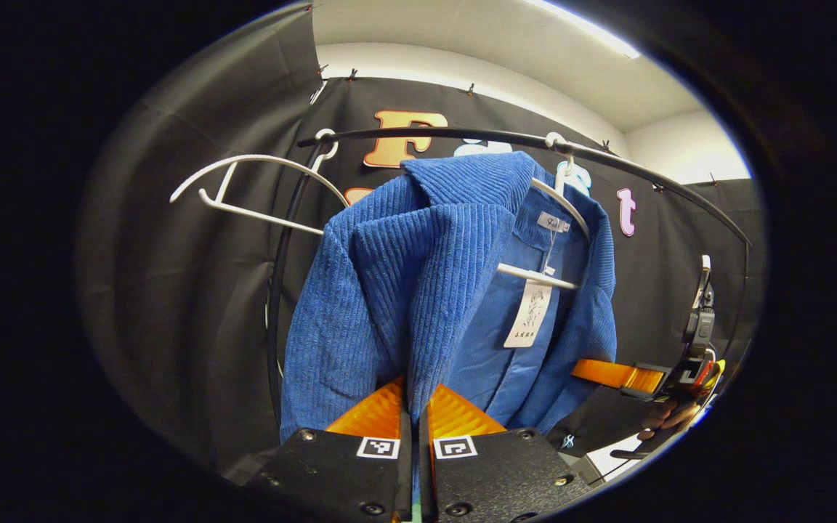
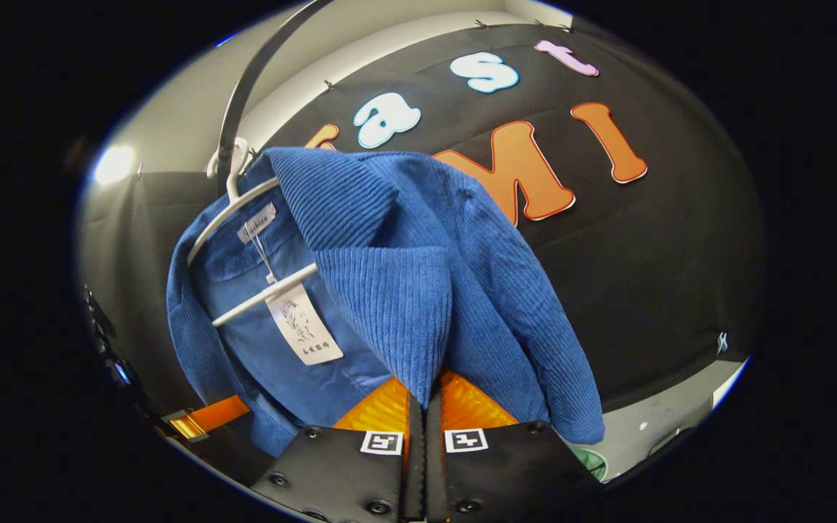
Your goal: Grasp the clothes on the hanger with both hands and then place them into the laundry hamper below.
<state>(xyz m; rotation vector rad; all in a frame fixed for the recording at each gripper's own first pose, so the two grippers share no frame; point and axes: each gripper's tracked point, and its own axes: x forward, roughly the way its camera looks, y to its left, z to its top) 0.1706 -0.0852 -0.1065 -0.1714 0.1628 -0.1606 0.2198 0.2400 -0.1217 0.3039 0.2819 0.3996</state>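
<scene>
Blue corduroy jacket point(image 1: 426, 290) hangs on white hanger point(image 1: 560, 211) on rail. Left hand-held gripper point(image 1: 415, 418) & right hand-held gripper point(image 2: 422, 407) each pinch a front edge. Soft, floppy, prob. heavyish; lapels give good purchase.

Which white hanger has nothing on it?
The hanger at the rail's left end is bare. The other hanger carries the blue jacket, which both grippers pinch.

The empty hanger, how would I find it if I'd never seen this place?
Look for the curved black metal rail running across the black cloth wall. Two white plastic hangers hook over it: one carries a blue ribbed corduroy jacket, and the empty white hanger hangs beside it in the left gripper view. It is the only one with nothing on it.
</scene>
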